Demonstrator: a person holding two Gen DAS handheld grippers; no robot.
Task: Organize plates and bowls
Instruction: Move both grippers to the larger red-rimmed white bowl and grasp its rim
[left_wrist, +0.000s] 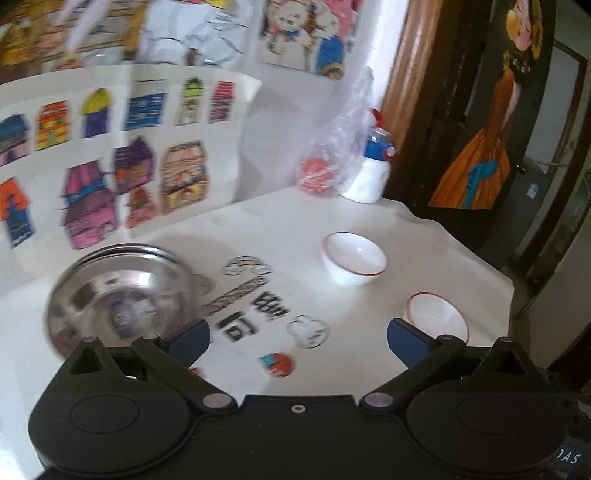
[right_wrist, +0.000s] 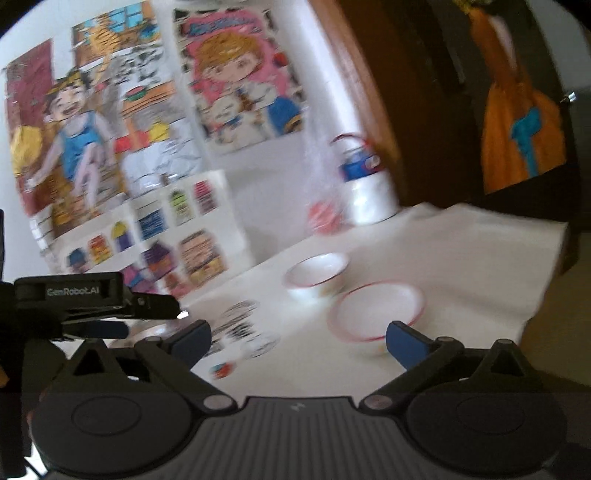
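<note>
The white-covered desk (left_wrist: 280, 229) carries a steel bowl (left_wrist: 118, 295) at its left, just beyond the left gripper (left_wrist: 299, 338), whose fingers stand wide apart and empty. Two red-rimmed white bowls (left_wrist: 352, 263) (left_wrist: 437, 317) sit well apart from it at right. The right gripper (right_wrist: 298, 339) hovers with fingers likewise spread, the nearer white bowl (right_wrist: 376, 310) just ahead.

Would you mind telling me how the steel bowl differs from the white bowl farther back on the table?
The steel bowl is shiny, mirror-like metal; the far white bowl is matte white with a thin red rim. The steel bowl looks larger and sits beside the left gripper; the white bowl sits farther off. Both stand upright and look empty on the table.
</note>
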